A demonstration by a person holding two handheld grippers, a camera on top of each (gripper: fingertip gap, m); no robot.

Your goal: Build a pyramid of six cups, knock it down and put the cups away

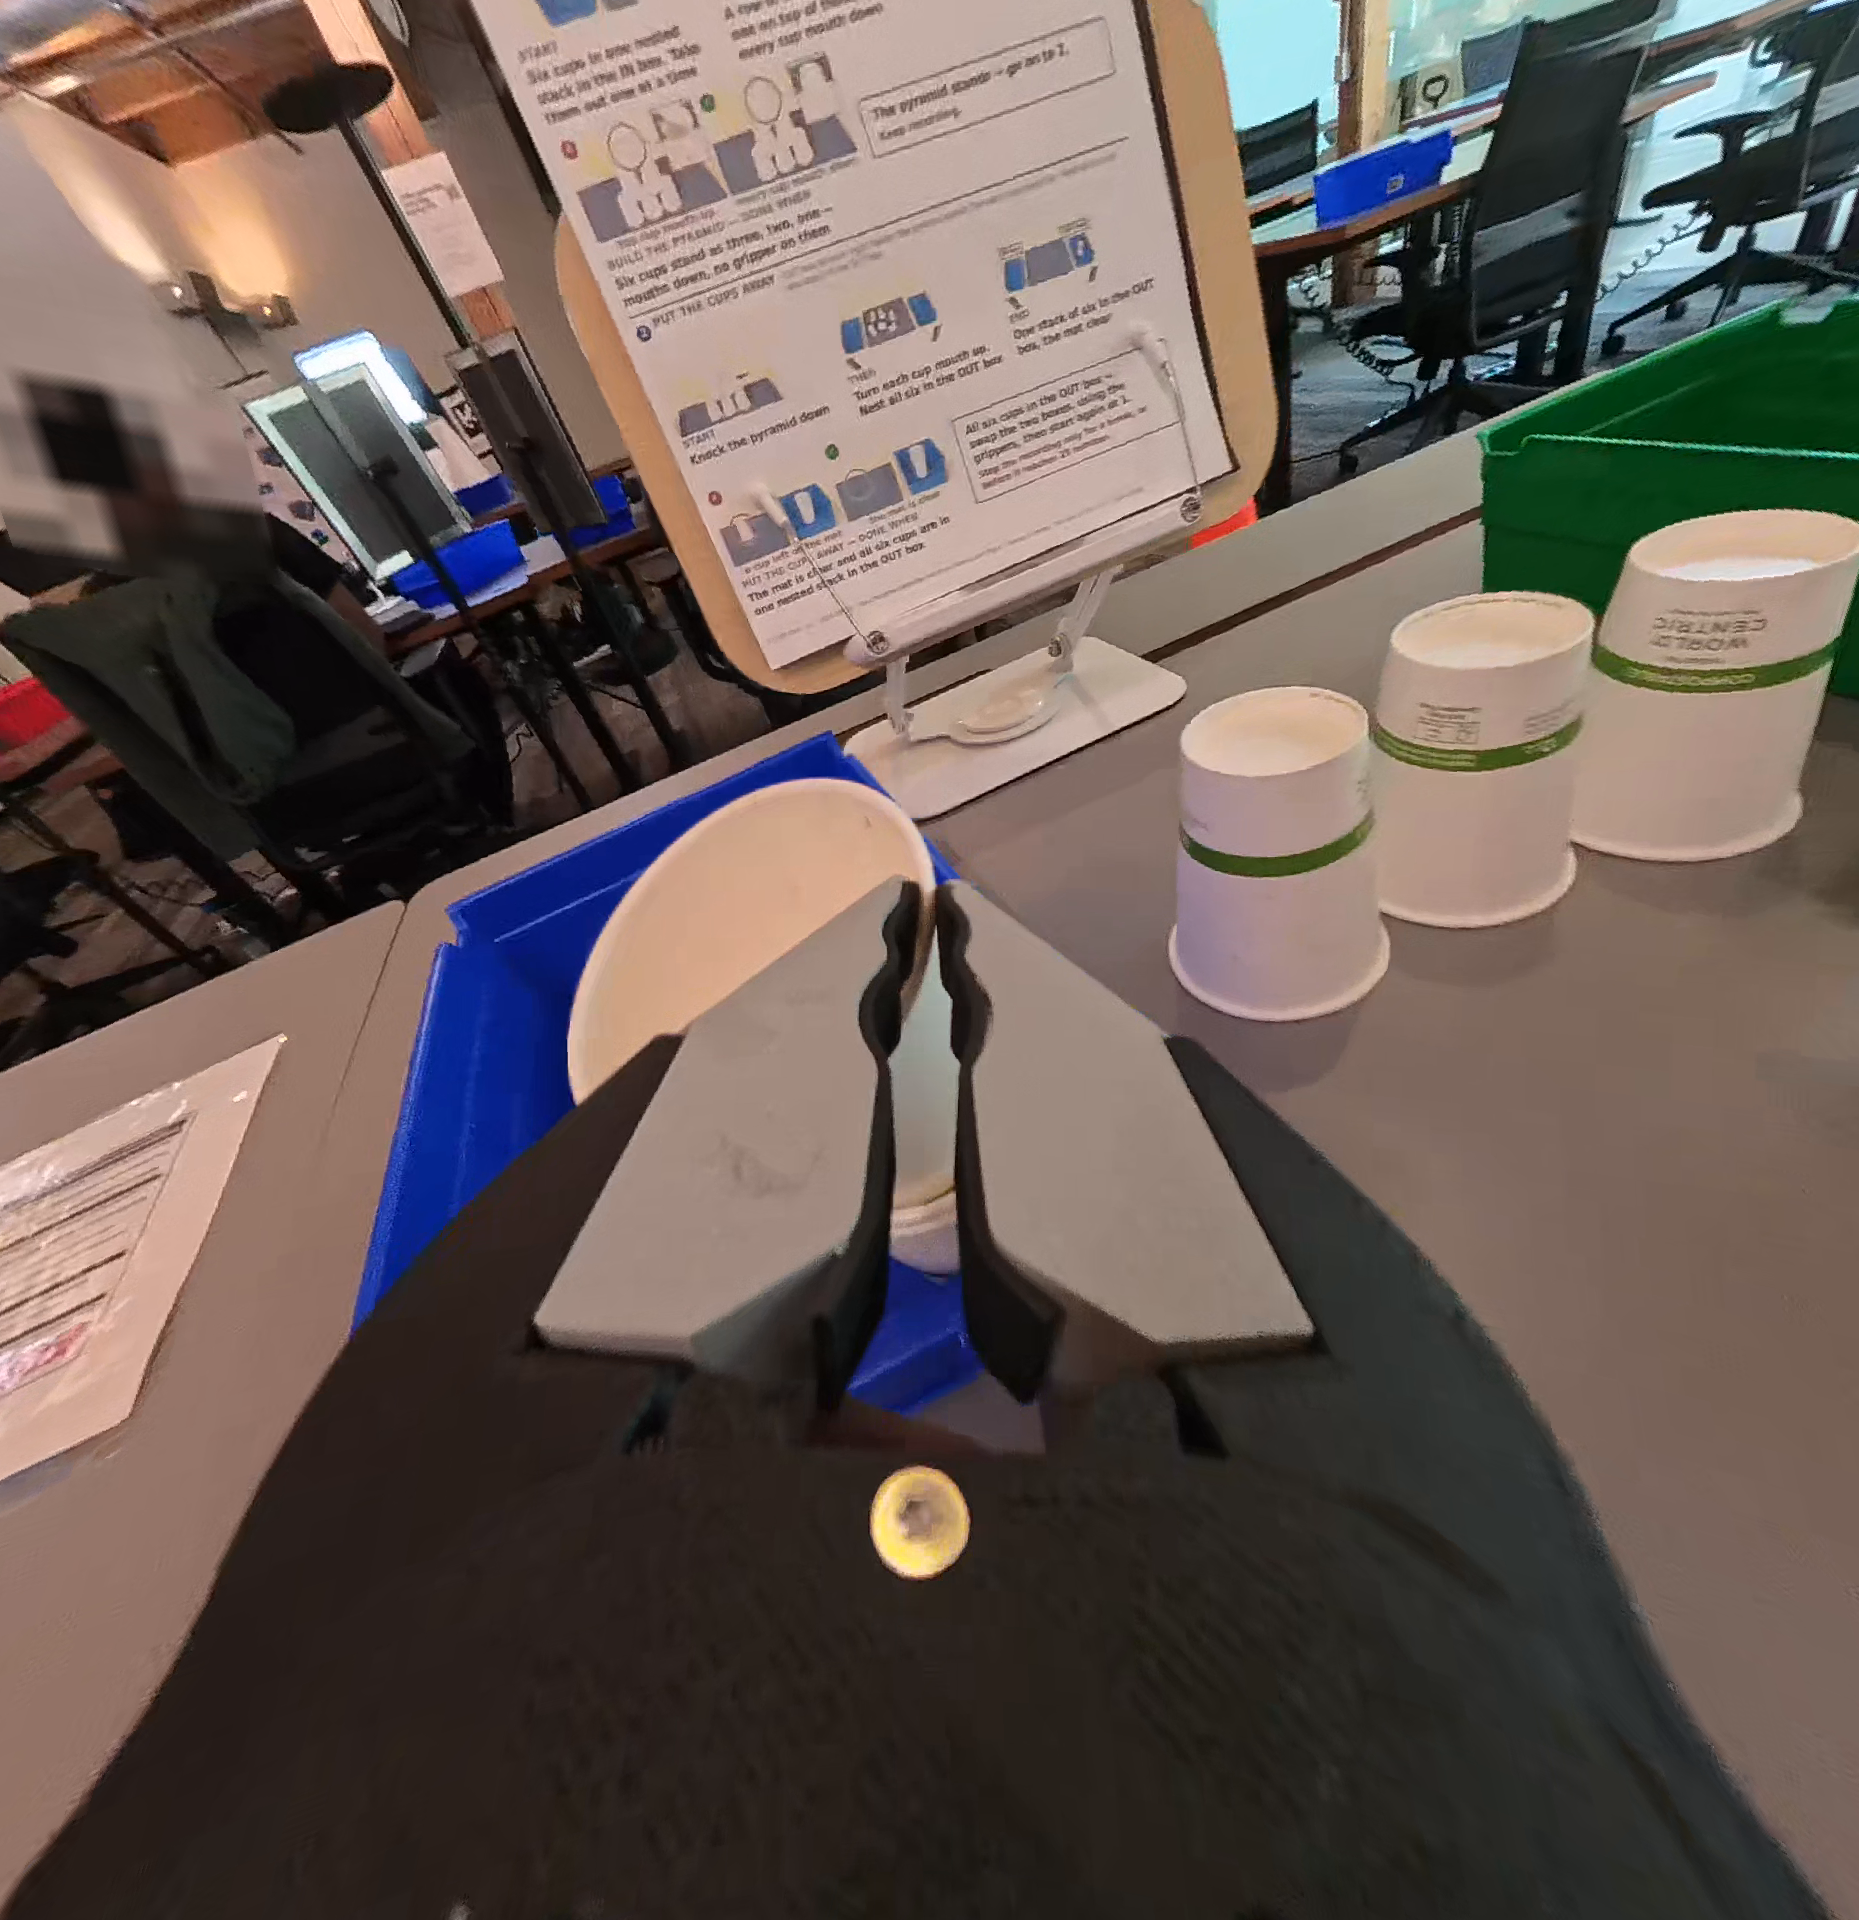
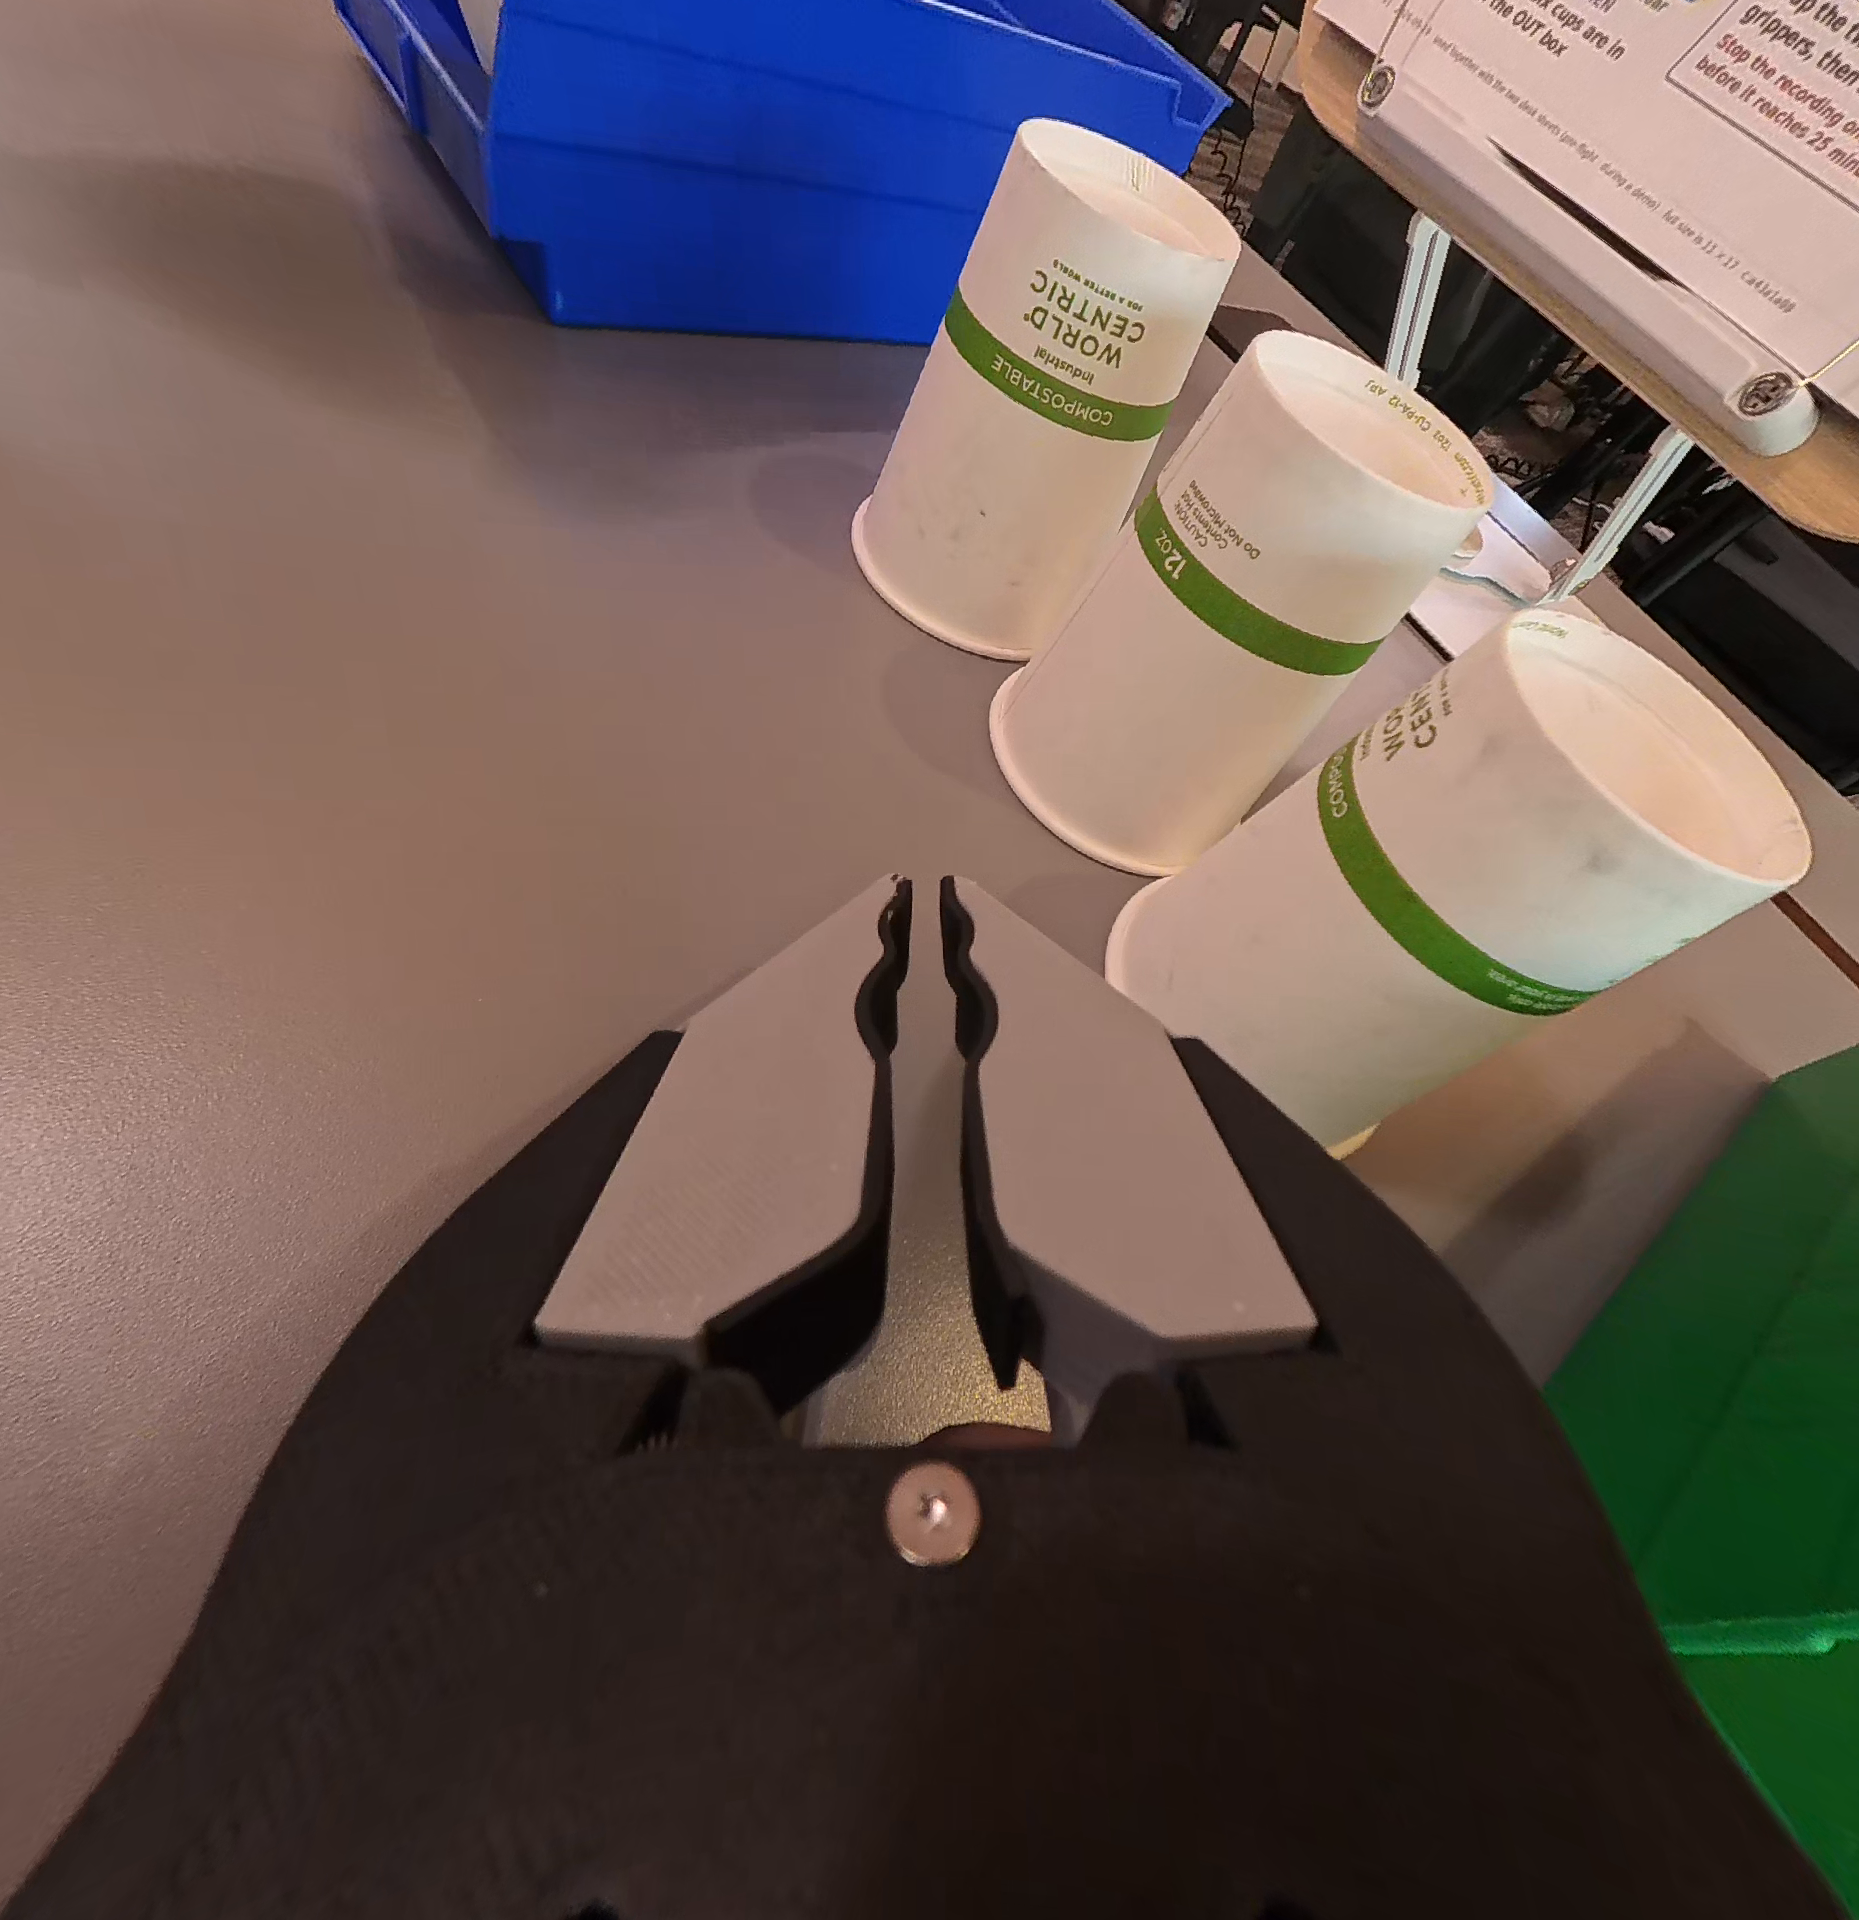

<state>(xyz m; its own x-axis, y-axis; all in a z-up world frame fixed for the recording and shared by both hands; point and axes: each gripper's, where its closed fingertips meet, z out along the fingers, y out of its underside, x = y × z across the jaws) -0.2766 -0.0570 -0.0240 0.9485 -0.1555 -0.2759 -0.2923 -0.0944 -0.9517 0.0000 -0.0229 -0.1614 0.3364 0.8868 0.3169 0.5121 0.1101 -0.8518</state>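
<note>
My left gripper is shut on the near wall of a white paper cup. The cup is mouth up and tilted over the blue bin. Another cup rim shows just below it between the fingers. Three white cups with green bands stand mouth down in a row on the grey table: left, middle, right. My right gripper is shut and empty, low over the table in front of the same row.
A green bin sits behind the right cup and shows at the right gripper's side. An instruction sheet on a white stand is at the table's back edge. A sleeved paper lies at the left. The blue bin is far left of the row. My hands' fingertips stand some 30 cm from each other.
</note>
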